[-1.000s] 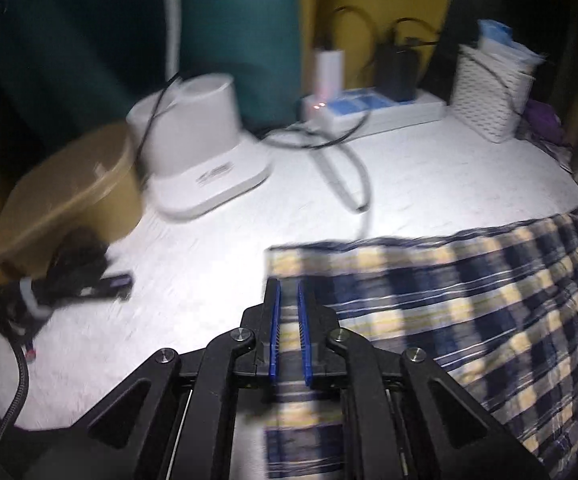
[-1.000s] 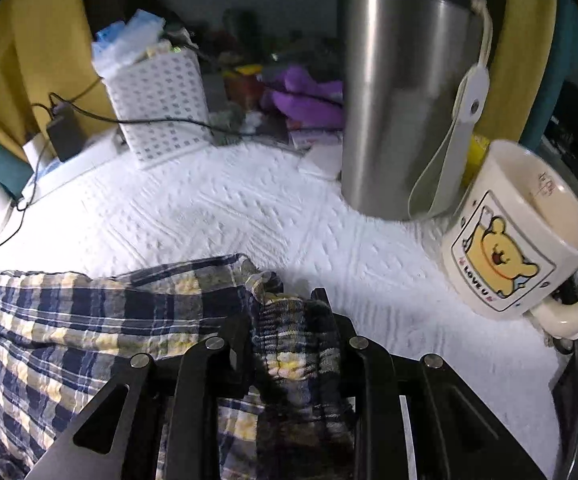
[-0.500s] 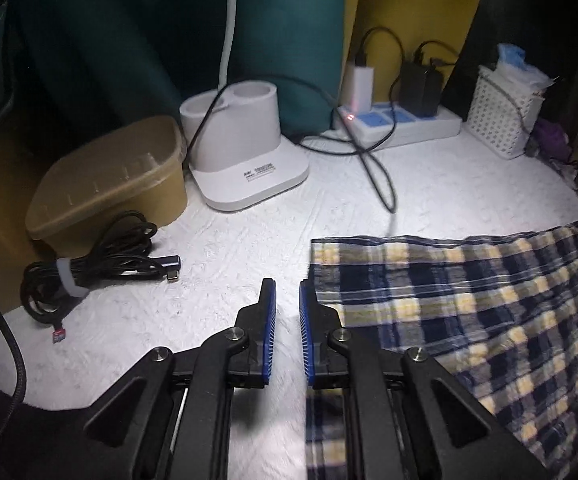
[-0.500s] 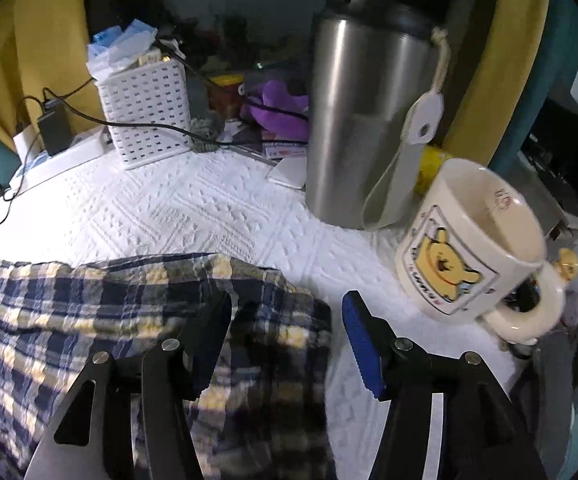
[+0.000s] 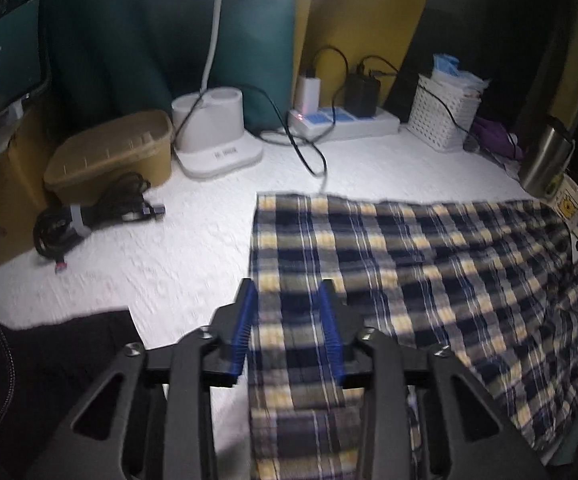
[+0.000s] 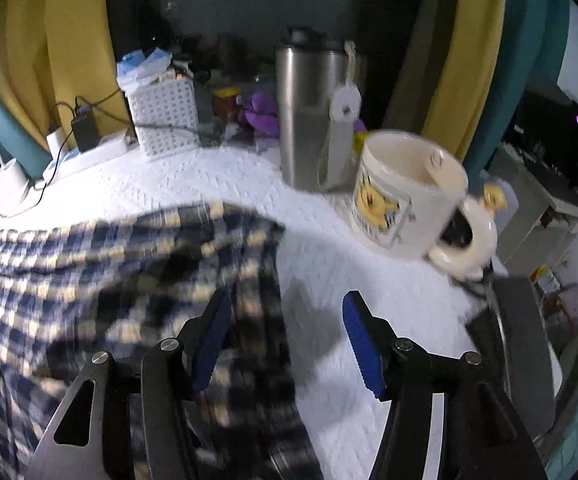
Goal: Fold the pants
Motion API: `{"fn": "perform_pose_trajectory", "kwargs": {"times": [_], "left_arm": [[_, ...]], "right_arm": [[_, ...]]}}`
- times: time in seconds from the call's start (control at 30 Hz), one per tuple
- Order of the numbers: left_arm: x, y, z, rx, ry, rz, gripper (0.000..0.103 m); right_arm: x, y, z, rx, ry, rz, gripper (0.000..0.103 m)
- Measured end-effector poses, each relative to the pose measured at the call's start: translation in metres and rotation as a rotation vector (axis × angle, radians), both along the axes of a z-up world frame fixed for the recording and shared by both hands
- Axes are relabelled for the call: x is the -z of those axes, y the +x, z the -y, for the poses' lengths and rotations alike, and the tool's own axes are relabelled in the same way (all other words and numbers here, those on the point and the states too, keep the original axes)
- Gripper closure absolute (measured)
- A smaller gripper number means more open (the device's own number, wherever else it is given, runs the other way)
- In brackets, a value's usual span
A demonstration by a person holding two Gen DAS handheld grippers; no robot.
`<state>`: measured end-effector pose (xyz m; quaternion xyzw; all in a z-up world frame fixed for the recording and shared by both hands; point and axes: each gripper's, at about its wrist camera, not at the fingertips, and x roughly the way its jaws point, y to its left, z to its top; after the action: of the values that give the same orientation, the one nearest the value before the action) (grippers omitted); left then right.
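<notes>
The blue, yellow and white plaid pants (image 5: 429, 264) lie spread flat on the white textured cover. My left gripper (image 5: 287, 332) is open and empty, above the pants' left edge. In the right wrist view the pants (image 6: 101, 276) fill the lower left, blurred. My right gripper (image 6: 285, 340) is wide open and empty, above the pants' right edge, its left finger over the cloth and its right finger over bare cover.
A steel tumbler (image 6: 313, 112) and a cartoon mug (image 6: 405, 196) stand close beyond the right gripper. A white basket (image 5: 445, 120), power strip (image 5: 345, 124), white lamp base (image 5: 217, 140), tan tub (image 5: 109, 156) and coiled black cable (image 5: 89, 216) line the back and left. A black cloth (image 5: 53, 360) lies at lower left.
Both grippers let go of the pants and opened. Both pulled back and up, so the pants now lie flat and more of the table shows.
</notes>
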<state>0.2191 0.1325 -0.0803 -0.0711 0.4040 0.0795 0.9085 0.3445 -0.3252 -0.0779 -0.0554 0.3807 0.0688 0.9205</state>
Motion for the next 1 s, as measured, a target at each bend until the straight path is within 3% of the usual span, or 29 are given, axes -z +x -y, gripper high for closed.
{"fn": "perform_pose_trajectory", "kwargs": {"times": [0.33,0.43,0.57,1.0], "left_arm": [[0.026,-0.005,0.017,0.03,-0.021,-0.076,0.07],[0.03,-0.004,0.021,0.044,-0.015,-0.092,0.07],[0.037,-0.005,0.02,0.042,-0.01,-0.108,0.07],[0.028,-0.022,0.01,0.031,-0.025,-0.057,0.07]], "right_arm": [[0.019,-0.006,0.001,-0.106,0.165,-0.092,0.043],[0.036,-0.003,-0.02,-0.117,0.026,-0.123,0.045],[0.034,-0.017,-0.032,-0.135,-0.071,-0.083,0.06],[0.021,-0.045,-0.003,-0.042,-0.068,-0.053,0.061]]}}
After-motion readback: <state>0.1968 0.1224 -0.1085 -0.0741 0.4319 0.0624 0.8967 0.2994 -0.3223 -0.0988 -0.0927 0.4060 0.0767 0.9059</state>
